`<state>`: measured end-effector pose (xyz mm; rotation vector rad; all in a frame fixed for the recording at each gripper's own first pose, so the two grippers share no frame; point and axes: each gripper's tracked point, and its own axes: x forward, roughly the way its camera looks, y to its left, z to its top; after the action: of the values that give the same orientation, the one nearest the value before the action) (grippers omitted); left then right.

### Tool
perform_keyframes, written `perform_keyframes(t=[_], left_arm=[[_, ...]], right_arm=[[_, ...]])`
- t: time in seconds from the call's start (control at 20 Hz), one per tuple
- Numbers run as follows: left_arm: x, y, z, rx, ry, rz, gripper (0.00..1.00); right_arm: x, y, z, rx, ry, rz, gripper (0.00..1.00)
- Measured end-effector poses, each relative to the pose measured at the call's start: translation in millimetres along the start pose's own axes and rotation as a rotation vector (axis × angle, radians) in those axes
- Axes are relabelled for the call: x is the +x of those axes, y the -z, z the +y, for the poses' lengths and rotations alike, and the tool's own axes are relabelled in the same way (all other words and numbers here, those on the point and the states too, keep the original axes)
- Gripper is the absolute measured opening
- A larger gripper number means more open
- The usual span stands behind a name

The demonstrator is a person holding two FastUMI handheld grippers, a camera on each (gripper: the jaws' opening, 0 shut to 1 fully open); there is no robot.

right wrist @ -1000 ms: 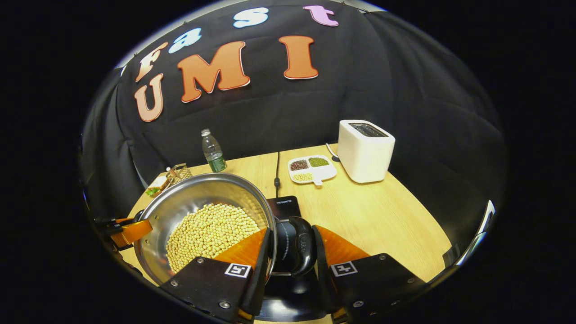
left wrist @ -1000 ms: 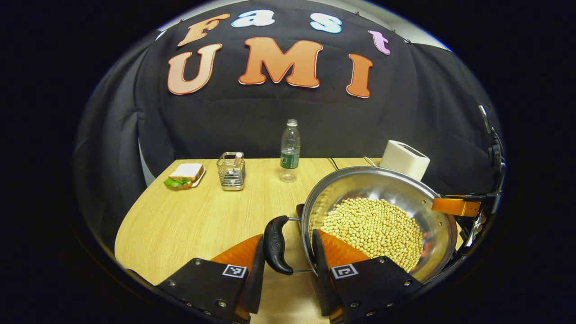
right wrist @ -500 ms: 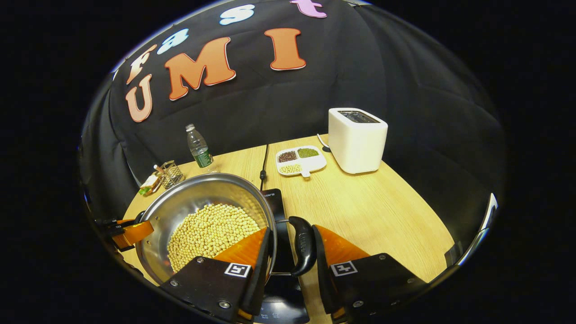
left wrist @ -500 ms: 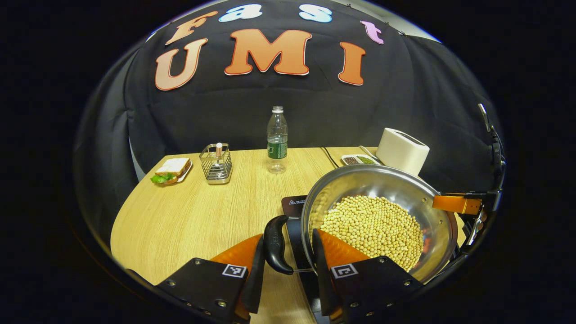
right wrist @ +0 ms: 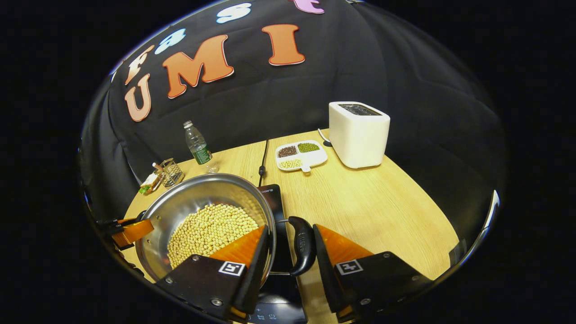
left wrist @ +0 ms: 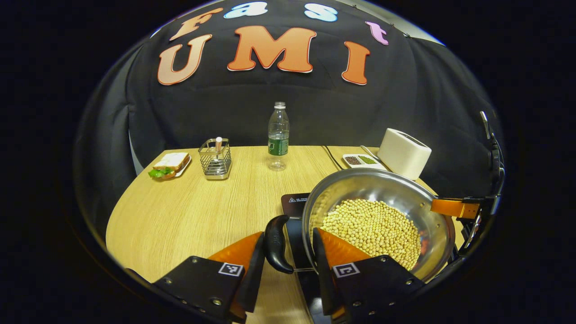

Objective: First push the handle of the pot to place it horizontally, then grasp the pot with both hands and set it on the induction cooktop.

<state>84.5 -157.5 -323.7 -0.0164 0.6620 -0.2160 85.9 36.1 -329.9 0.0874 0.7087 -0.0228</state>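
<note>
In the left gripper view, the left gripper (left wrist: 288,245) straddles the pot's (left wrist: 378,189) black side handle (left wrist: 275,243). The handle stands between the orange fingers; one finger lies inside the pot rim over the soybeans (left wrist: 373,227), the other outside the handle. Whether both fingers press on the handle I cannot tell. The pot sits over the black induction cooktop (left wrist: 294,204), whose corner shows just beside the pot's near wall. Beyond the pot stand a water bottle (left wrist: 278,135), a wire basket (left wrist: 216,158), a sandwich plate (left wrist: 170,164) and a white toaster (left wrist: 404,153).

In the right gripper view, the right gripper (right wrist: 290,245) brackets the pot's (right wrist: 198,193) other handle (right wrist: 302,245) the same way, its grip likewise unclear. The cooktop (right wrist: 272,195) lies under and beside the pot. A divided dish (right wrist: 300,157) sits behind the pot, next to the toaster (right wrist: 357,132).
</note>
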Motion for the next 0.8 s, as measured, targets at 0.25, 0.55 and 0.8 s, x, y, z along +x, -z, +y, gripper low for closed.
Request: perform_keyframes(t=[0.25, 0.55, 0.8], left_arm=[[-41.1, -42.3, 19.0, 0.067, -0.107, -0.122, 0.72], [-121.1, -132.6, 31.8, 0.07, -0.156, -0.339, 0.82], [-189.8, -186.0, 50.4, 0.063, -0.201, -0.465, 0.82]], right_arm=[[-37.8, -49.2, -3.9, -0.02, 0.01, -0.136, 0.92], [-109.6, -119.1, 2.6, -0.051, -0.015, -0.34, 0.95], [-179.1, -170.8, 3.7, -0.077, -0.03, -0.475, 0.95]])
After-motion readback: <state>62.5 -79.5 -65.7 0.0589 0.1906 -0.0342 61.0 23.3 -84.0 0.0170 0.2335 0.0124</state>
